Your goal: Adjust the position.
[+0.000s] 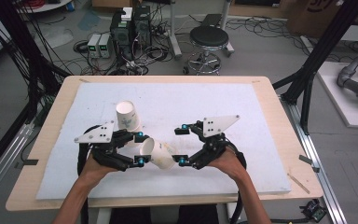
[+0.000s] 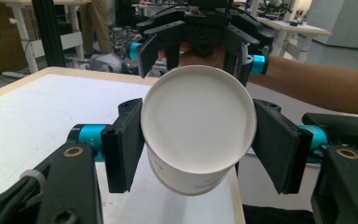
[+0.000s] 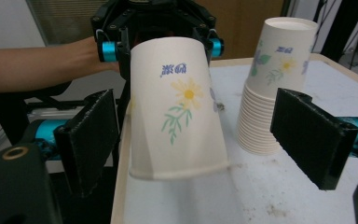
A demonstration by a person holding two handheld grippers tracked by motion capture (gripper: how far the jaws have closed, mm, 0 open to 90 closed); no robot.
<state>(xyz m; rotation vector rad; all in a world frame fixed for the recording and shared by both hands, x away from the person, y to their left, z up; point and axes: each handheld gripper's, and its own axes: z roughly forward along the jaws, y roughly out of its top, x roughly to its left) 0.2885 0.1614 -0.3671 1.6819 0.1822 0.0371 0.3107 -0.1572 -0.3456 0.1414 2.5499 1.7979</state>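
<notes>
From the high view we count two tongs, one in each hand, over a white tabletop (image 1: 261, 163); the left tongs (image 1: 140, 147) pinch one paper cup (image 1: 158, 154), which lies on its side above the mat, its mouth turned toward the right tongs (image 1: 182, 145); the right tongs stand spread, their two blue-tipped jaws well apart and touching nothing; behind the held cup we see one stack of cups (image 1: 129, 117), upside down on the mat; on the floor beyond the tabletop stands one round stool (image 1: 208, 37).

In the left gripper view we look at the round white bottom of the one held cup (image 2: 198, 140); the two black pads (image 2: 123, 147) press on its sides, one left and one right; past the cup the right tongs (image 2: 200, 51) face us, jaws apart, with a forearm (image 2: 317, 86) running off to the right.

In the right gripper view the two pads (image 3: 314, 135) of the right tongs stand wide and free of the cup; between and beyond them hangs the one flowered cup (image 3: 177, 109), tilted, rim lowermost, clamped at its base by the left tongs (image 3: 158, 46); just beside it the one stack (image 3: 277, 84) sits rim-down on the tabletop; its nested rims are too many and too fine for us to count.
</notes>
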